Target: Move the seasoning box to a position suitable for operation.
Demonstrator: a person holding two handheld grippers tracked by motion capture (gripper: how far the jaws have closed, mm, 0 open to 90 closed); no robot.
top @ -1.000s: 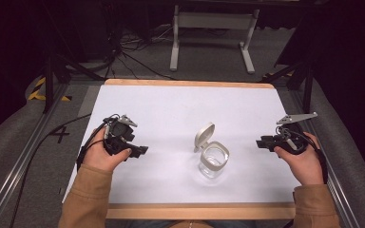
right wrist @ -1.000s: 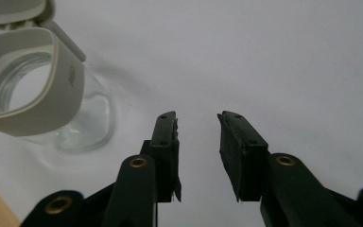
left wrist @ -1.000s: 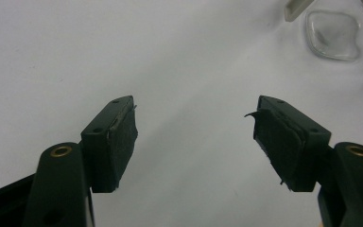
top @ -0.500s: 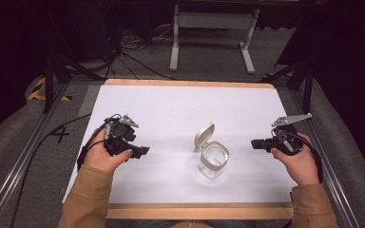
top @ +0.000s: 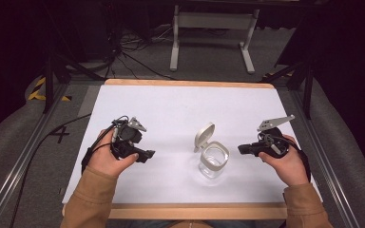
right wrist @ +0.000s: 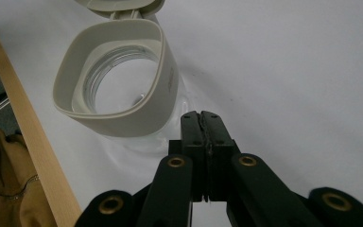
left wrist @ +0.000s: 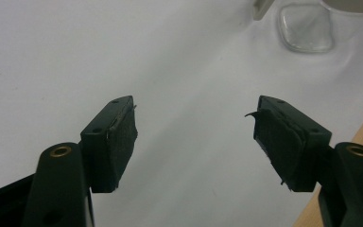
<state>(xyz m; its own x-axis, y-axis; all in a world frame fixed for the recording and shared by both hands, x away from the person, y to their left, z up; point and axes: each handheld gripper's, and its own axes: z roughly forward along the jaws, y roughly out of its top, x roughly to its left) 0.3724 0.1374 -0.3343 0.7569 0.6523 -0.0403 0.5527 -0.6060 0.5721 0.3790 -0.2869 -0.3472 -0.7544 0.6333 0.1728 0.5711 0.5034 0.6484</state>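
Now the right tool point(top: 246, 149), jaws pressed together on nothing, has crept in beside the clear glass jar with the beige flip-top lid point(top: 213, 159) mid-bench, likely to touch it, while the left tool point(top: 145, 155) waits wide apart; no legible label.

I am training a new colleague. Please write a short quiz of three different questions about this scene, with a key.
1. True or false: the lid of the clear jar is flipped open.
2. Which gripper has its jaws pressed together? A. left gripper B. right gripper
3. Fill in: the jar stands on the white ___.

Key: 1 true; 2 B; 3 table.
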